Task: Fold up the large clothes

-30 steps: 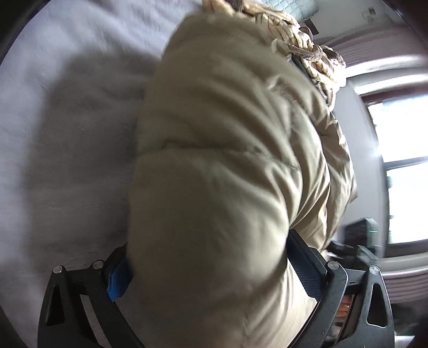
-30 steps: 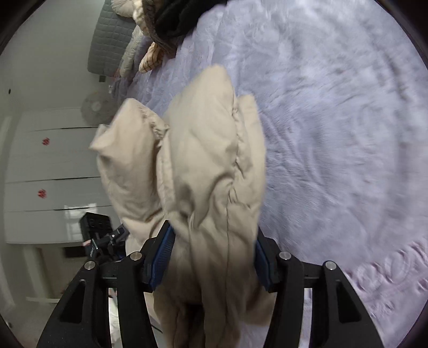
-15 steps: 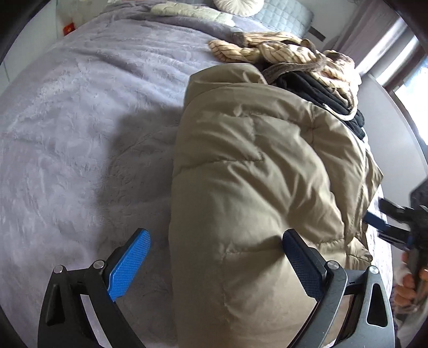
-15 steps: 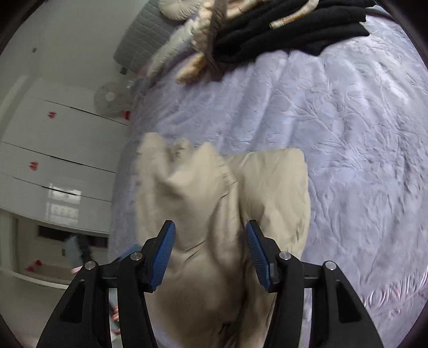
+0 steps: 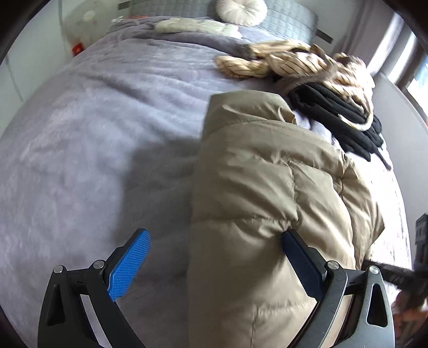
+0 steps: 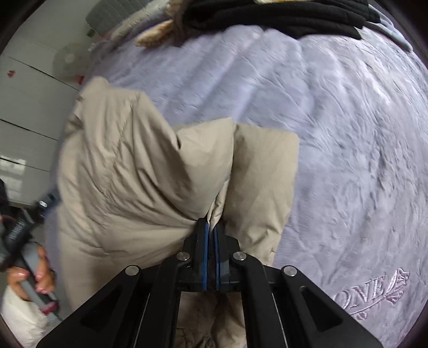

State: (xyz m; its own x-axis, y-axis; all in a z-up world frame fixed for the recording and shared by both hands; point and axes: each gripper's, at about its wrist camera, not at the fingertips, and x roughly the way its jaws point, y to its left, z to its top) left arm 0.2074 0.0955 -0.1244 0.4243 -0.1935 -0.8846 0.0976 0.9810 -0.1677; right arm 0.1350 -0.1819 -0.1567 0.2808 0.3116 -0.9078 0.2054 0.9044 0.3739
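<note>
A beige puffer jacket (image 5: 267, 192) lies folded in a thick bundle on the lilac bed cover (image 5: 93, 128). My left gripper (image 5: 214, 257) is open, its blue pads (image 5: 131, 262) wide apart; the jacket's near end lies between the jaws against the right pad, and the left pad is clear of it. In the right wrist view the jacket (image 6: 149, 176) bulges up in front of my right gripper (image 6: 211, 227), which is shut on a fold of its fabric.
A pile of black and tan striped clothes (image 5: 334, 93) lies at the far side of the bed, also seen in the right wrist view (image 6: 267, 16). A round cushion (image 5: 240, 10) rests by the grey headboard. White wardrobe doors (image 6: 24, 112) stand on the left.
My left gripper let go of the jacket and opened wide. My right gripper opened half a second ago and has now closed tight on a fold. The jacket came down onto the bed.
</note>
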